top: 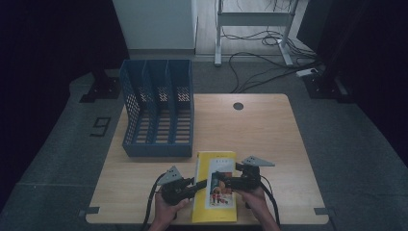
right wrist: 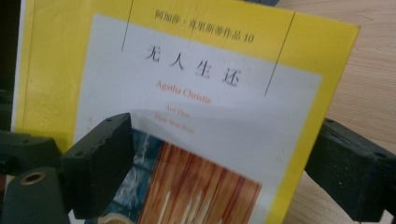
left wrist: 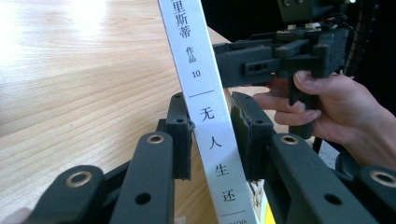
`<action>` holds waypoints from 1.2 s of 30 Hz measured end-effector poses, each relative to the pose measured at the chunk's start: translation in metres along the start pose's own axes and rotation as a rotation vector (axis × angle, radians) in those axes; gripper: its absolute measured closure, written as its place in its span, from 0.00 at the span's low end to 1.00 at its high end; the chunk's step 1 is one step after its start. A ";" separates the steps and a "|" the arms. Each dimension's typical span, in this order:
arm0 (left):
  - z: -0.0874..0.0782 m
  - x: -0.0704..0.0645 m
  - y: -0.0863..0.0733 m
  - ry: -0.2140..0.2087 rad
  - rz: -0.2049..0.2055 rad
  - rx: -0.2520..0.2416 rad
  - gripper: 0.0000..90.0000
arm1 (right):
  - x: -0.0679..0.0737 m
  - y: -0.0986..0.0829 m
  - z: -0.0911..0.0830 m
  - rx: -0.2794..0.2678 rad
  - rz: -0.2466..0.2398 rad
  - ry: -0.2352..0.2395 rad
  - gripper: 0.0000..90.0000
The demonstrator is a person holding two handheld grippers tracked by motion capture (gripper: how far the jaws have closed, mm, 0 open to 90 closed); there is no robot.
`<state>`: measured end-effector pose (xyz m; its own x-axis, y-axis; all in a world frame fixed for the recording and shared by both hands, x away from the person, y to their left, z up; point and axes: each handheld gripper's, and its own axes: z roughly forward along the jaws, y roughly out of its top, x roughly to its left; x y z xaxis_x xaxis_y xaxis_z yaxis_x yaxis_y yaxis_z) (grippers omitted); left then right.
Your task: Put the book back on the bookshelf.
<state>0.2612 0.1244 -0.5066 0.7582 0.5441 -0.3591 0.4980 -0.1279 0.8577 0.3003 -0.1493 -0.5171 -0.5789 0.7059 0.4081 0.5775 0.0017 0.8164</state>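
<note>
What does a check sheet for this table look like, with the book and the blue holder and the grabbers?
Surface: wooden table, pale grain, with a round dark hole near its far edge.
Job's things: yellow book at the near edge; its white spine faces the left gripper.
Clutter: nothing seen.
Grippers: left gripper has a jaw on each side of the spine, close to it; a firm grip cannot be told. Right gripper stands open across the cover.
Cables: one trails from each gripper toward the person; more lie on the floor beyond the table.
Surroundings: blue file rack with three slots at far left, grey floor, white desk frame behind.
</note>
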 end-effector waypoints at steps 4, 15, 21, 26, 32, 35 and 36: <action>0.001 -0.001 0.000 -0.005 0.008 0.005 0.78 | -0.003 0.001 -0.001 -0.009 0.009 0.010 0.10; -0.003 -0.005 0.005 -0.006 0.053 0.007 0.78 | 0.006 0.008 -0.012 -0.028 -0.042 -0.033 0.15; -0.004 -0.009 0.007 -0.015 0.078 -0.006 0.79 | 0.016 0.014 -0.022 -0.075 -0.094 -0.059 0.18; -0.004 -0.014 0.009 -0.017 0.096 -0.008 0.79 | 0.022 0.018 -0.027 -0.091 -0.137 -0.083 0.18; -0.005 -0.018 0.011 -0.016 0.109 -0.007 0.80 | 0.029 0.021 -0.034 -0.123 -0.178 -0.098 0.21; -0.005 -0.018 0.011 -0.018 0.115 -0.009 0.80 | 0.030 0.022 -0.036 -0.138 -0.182 -0.096 0.22; -0.005 -0.018 0.011 -0.019 0.116 -0.010 0.80 | 0.030 0.022 -0.037 -0.141 -0.180 -0.096 0.22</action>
<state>0.2507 0.1170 -0.4886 0.8184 0.5104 -0.2640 0.4023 -0.1809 0.8975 0.2743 -0.1538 -0.4719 -0.6042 0.7670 0.2160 0.3804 0.0395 0.9240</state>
